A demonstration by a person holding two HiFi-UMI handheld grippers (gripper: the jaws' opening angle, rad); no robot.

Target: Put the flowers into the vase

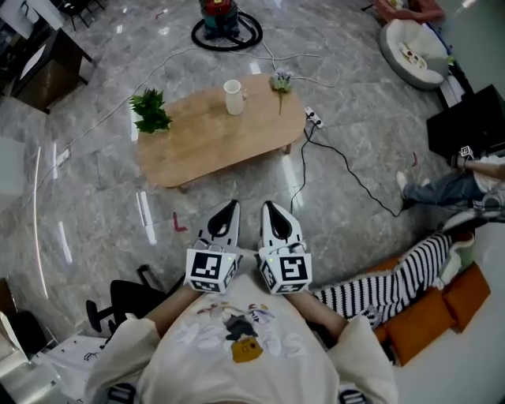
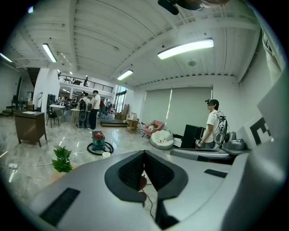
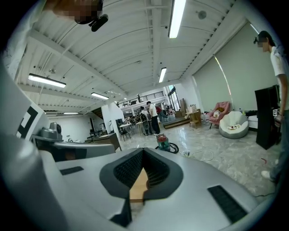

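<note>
A low wooden table [image 1: 207,146] stands ahead of me on the marble floor. On its far side stands a white vase [image 1: 233,97], empty. A flower [image 1: 281,82] lies at the far right edge, and a green leafy sprig [image 1: 150,111] lies at the left end. My left gripper [image 1: 230,205] and right gripper [image 1: 268,207] hang side by side close to my body, well short of the table. Both are shut with nothing between the jaws. In the left gripper view the sprig [image 2: 62,159] and the vase [image 2: 106,154] show past the left gripper [image 2: 144,152]. The right gripper [image 3: 143,150] points at the tabletop [image 3: 138,186].
A vacuum cleaner with a coiled hose [image 1: 224,20] stands beyond the table. A power strip [image 1: 314,118] and its black cable trail off to the right. A person sits on the floor at the right [image 1: 454,186], near a beanbag [image 1: 410,46]. A black chair [image 1: 118,304] is at my left.
</note>
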